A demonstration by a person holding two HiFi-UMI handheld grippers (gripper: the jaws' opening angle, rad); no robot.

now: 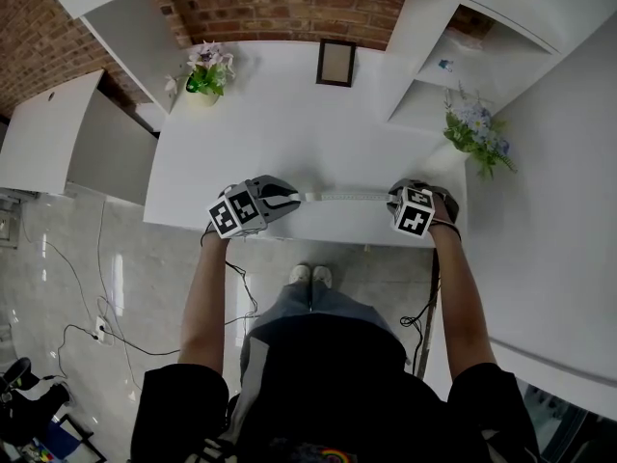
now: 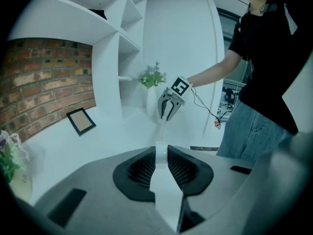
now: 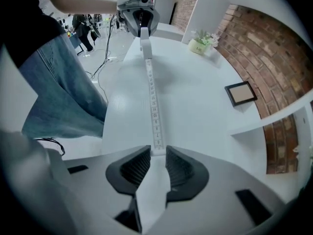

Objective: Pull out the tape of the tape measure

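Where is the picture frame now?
In the head view, the picture frame sits at the white table's far edge, against the brick wall, right of the flower pot.

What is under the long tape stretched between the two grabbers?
Only the white table shows under the tape. The thin strip of tabletop right beneath the tape is covered, so that part can't be seen.

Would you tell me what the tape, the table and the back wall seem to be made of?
Tape: thin white strip with printed numbers, probably coated steel or plastic; hard to tell.
Table: smooth white top with slight sheen, likely laminate or painted board.
Back wall: rough reddish brick, pale mortar joints visible.
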